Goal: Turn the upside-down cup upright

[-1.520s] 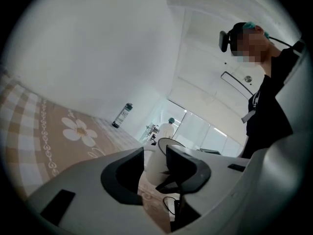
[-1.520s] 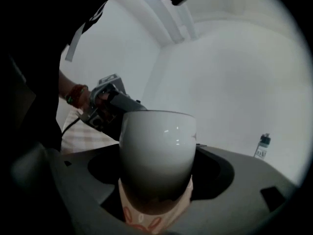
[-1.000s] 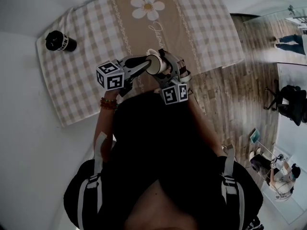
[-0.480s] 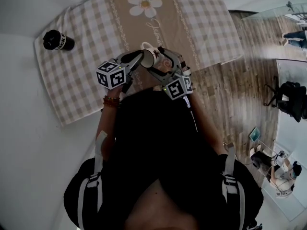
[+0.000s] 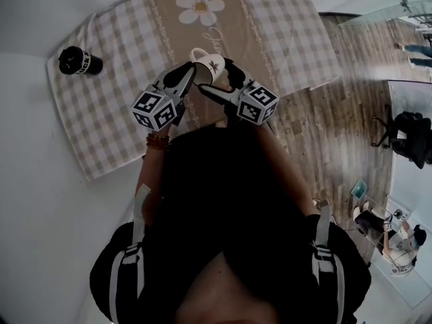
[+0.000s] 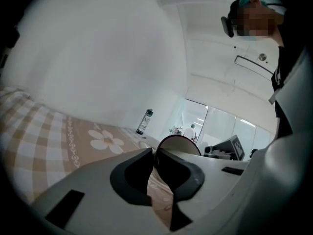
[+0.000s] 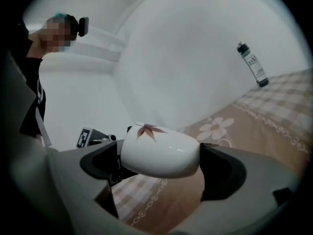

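A white cup (image 5: 206, 66) with a brown leaf motif hangs on its side above the checked cloth (image 5: 121, 106). My left gripper (image 5: 192, 77) is shut on the cup, its pads pinching the thin rim wall (image 6: 154, 156); the round mouth (image 6: 177, 142) shows just beyond them. My right gripper (image 5: 219, 86) reaches in from the right. Its jaws have just been opening and now stand wide around the cup's body (image 7: 159, 151), with a gap on the left side. In the right gripper view the right gripper (image 7: 159, 164) frames the cup.
A black bottle (image 5: 74, 61) stands at the cloth's far left corner, also seen as the bottle (image 6: 145, 121) and the bottle (image 7: 252, 65). A daisy print (image 5: 200, 5) marks the cloth's far middle. Wooden floor (image 5: 324, 127) lies past the table's right edge.
The left jaws closed onto the cup's rim. The right gripper rolled over, its marker cube now face up, and its jaws opened. Both grippers and the cup shifted slightly farther over the cloth.
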A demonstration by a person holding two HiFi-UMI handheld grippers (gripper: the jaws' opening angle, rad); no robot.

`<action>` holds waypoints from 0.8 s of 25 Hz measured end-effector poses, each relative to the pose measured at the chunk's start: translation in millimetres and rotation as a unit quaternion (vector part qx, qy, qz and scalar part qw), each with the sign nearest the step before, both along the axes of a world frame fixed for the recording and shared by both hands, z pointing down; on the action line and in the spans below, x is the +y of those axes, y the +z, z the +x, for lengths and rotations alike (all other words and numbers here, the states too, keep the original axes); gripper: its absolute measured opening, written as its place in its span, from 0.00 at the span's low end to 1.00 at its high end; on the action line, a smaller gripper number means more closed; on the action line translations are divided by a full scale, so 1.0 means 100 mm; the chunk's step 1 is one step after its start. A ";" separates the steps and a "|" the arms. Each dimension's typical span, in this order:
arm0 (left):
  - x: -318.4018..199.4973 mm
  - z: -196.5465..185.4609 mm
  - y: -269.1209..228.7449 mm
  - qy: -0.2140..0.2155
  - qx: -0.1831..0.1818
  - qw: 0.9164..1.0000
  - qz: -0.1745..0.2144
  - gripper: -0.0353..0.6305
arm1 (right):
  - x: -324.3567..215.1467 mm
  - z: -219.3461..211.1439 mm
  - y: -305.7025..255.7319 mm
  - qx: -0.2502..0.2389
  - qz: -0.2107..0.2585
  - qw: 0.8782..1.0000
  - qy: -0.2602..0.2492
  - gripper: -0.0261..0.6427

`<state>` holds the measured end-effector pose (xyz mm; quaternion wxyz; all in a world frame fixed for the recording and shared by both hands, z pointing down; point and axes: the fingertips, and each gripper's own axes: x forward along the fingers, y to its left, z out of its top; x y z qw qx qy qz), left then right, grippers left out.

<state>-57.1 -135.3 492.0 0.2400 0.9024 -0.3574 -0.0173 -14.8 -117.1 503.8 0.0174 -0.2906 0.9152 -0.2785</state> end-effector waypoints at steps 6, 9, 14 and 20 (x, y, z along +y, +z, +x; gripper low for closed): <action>-0.02 0.11 -0.09 0.009 0.005 1.000 0.025 0.12 | -0.04 -0.02 0.02 -0.031 -0.023 0.999 -0.022 0.81; 0.00 0.12 -0.07 0.017 0.008 1.000 0.023 0.12 | -0.04 0.01 -0.01 -0.018 -0.003 1.000 -0.019 0.80; 0.11 0.17 -0.10 0.089 0.062 0.994 0.016 0.17 | 0.03 0.06 -0.06 0.022 0.043 0.998 -0.029 0.80; 0.21 0.08 -0.35 0.166 0.240 0.956 -0.044 0.26 | 0.11 0.06 -0.20 0.040 0.104 0.993 -0.043 0.80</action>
